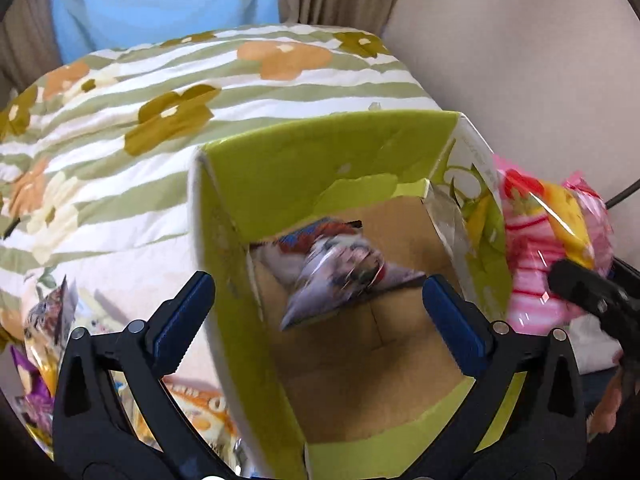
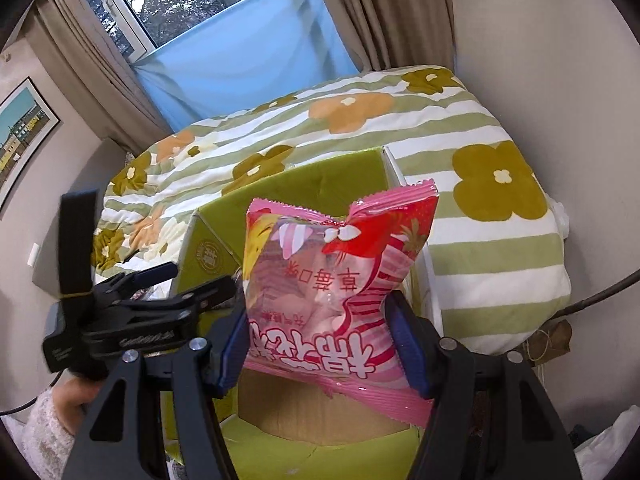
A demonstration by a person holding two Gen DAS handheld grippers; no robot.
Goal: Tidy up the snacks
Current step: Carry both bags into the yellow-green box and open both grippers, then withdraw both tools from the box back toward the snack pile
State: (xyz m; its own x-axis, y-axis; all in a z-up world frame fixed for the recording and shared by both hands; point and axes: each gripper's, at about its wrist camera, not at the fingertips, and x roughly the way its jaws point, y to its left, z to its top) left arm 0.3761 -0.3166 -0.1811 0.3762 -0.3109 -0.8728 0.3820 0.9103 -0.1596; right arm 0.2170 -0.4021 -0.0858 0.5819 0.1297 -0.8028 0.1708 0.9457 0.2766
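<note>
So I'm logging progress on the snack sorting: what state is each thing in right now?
Green box: open at the top, standing on the bed.
Blurred snack packet: inside the box, free of both grippers.
Left gripper: open, nothing between its fingers, above the box.
Pink snack bag: sealed, clamped upright over the box.
Right gripper: shut on the pink bag.
Loose snacks: lying on the bed beside the box.

Left wrist camera is peering steeply down, close over the open green box (image 1: 320, 152). Right wrist camera is hovering near, tilting down too (its front filled by a pink bag (image 2: 336, 280)). Both are sharing the box and the floral bedding (image 1: 120, 128) behind it.
</note>
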